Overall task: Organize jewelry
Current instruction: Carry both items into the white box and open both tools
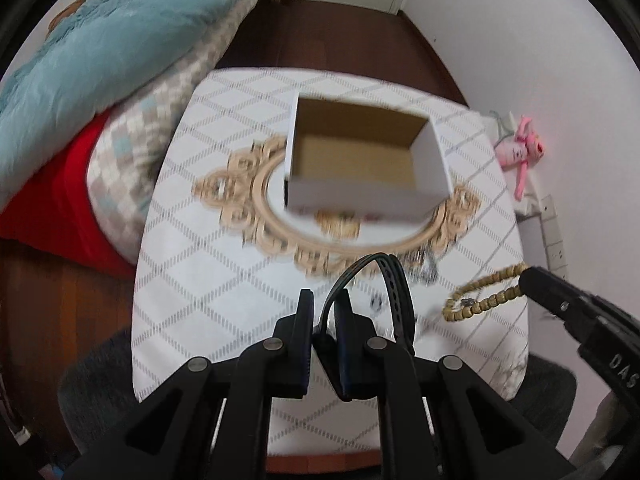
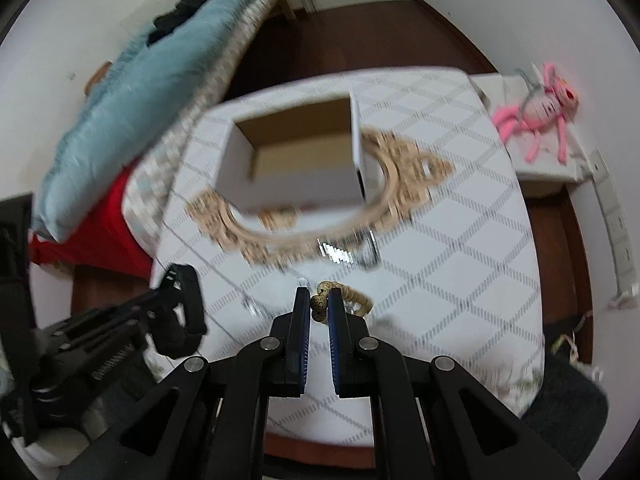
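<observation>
Left gripper (image 1: 323,312) clamps a black strap (image 1: 394,280); right gripper (image 2: 319,307) pinches a bead bracelet (image 2: 352,300) above the counter (image 2: 460,240). Either loop could slip before reaching the box (image 1: 360,196).

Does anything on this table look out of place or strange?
Yes. The open cardboard box stands on top of the ornate oval mirror and covers part of its glass, an odd resting place. A small silvery piece lies loose on the tablecloth beside the mirror frame; it is too blurred to identify.
</observation>
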